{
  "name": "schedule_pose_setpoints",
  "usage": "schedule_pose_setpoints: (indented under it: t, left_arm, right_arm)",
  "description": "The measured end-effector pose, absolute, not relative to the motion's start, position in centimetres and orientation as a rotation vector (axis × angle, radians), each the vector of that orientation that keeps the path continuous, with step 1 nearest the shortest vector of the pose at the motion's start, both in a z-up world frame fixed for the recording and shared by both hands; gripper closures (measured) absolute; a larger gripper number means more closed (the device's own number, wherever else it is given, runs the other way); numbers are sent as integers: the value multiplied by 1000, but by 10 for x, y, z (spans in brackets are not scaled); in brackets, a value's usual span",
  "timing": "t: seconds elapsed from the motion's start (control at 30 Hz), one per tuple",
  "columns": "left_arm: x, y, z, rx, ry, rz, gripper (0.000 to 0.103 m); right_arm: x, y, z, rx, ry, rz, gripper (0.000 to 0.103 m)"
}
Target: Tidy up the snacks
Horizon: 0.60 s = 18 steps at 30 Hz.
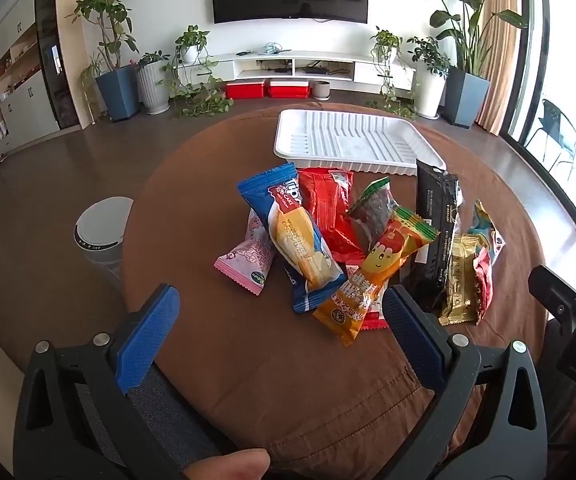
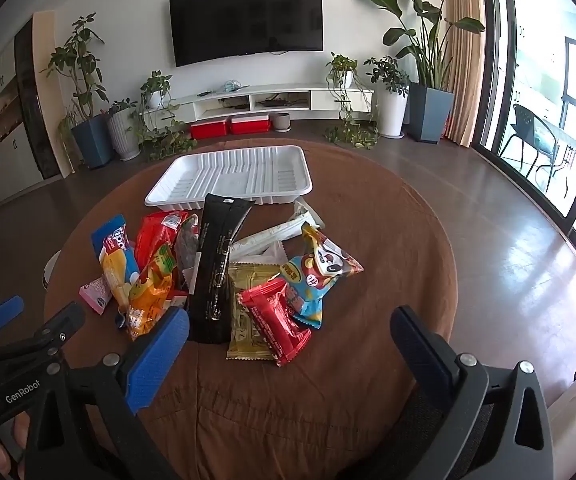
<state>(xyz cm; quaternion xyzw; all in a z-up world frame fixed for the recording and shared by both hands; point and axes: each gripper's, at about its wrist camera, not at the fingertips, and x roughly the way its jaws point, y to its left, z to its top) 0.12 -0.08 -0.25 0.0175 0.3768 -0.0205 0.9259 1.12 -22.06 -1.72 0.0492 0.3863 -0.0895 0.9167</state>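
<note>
Left wrist view is showing the left gripper (image 1: 282,316) with its blue pads (image 1: 148,334) spread wide and nothing between them, hovering short of the snack pile (image 1: 343,248). Right wrist view is showing the right gripper (image 2: 289,344) likewise fully spread and empty on the near side of the pile. All packets are lying in a loose, overlapping heap on the brown cloth (image 1: 248,368), just in front of the white tray (image 1: 347,142), which is sitting empty on the far side of the pile. Judged step: selecting a first packet to move into the tray. Recommended practice: be taking top-lying, edge packets first, such as the orange packet (image 1: 371,280) or the red packet (image 2: 274,322), both lying at the pile's near edge. Be closing across the narrow width, not the crimped ends. Risk: neighbouring wrappers are overlapping and may be dragged along.
</note>
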Motion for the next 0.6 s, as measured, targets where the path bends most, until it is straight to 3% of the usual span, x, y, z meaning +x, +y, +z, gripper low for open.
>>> schedule_pose_setpoints:
  t: [0.6]
  left_arm:
    - [2,0,-4,23,784,-61,0]
  right_arm:
    - [9,-216,-21,88,804,-184,0]
